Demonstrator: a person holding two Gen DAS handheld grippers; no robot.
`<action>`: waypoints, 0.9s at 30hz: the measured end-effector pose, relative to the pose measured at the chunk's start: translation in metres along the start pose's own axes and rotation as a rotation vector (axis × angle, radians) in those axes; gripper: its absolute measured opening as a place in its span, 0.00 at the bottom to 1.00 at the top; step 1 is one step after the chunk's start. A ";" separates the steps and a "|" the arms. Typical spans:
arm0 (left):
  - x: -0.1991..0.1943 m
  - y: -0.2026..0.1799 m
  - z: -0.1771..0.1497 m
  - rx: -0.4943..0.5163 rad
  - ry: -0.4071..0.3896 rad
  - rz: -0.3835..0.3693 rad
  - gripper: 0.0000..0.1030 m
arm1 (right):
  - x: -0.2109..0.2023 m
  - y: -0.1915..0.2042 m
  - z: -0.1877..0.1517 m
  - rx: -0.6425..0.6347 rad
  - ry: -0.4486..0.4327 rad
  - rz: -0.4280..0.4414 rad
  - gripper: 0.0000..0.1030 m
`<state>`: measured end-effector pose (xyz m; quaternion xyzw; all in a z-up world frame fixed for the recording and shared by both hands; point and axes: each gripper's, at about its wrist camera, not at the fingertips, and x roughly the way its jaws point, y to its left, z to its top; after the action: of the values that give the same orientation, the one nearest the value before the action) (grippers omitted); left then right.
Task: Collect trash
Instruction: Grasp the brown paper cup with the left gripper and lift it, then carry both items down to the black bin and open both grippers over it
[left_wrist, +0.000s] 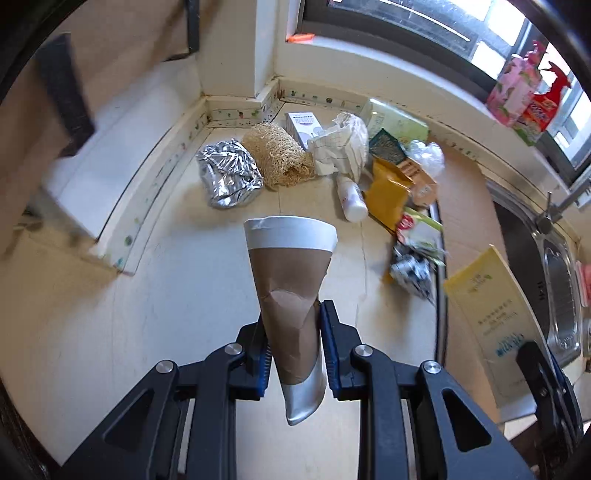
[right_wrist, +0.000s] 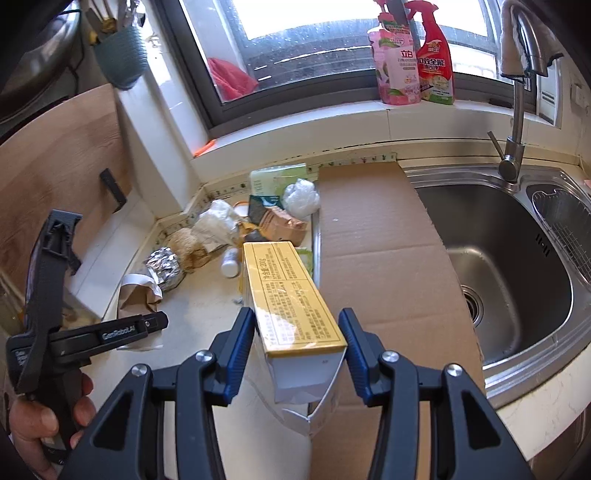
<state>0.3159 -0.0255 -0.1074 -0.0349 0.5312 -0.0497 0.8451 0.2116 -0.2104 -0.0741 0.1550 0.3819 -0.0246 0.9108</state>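
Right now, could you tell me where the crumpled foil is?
The crumpled foil lies on the counter at the left end of the trash pile, against the loofah, beyond the paper cup.

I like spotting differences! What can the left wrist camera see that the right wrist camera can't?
Only the left wrist view shows the left hand-held gripper pinching the crushed paper cup.

Only the right wrist view shows the faucet and sink drain.

Both show the yellow box, held by the right hand-held gripper, the foil ball and the red spray bottle.
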 end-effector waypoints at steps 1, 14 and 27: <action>-0.006 0.004 0.001 0.001 -0.007 -0.005 0.21 | -0.007 0.002 -0.005 -0.007 0.001 0.011 0.46; -0.103 0.005 -0.155 0.044 -0.030 -0.137 0.21 | -0.113 0.002 -0.105 -0.133 0.040 0.124 0.46; -0.037 0.021 -0.288 0.059 0.180 -0.131 0.22 | -0.082 -0.023 -0.242 -0.163 0.325 0.120 0.46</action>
<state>0.0413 -0.0024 -0.2014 -0.0401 0.5997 -0.1234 0.7896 -0.0165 -0.1653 -0.1827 0.1052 0.5150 0.0860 0.8464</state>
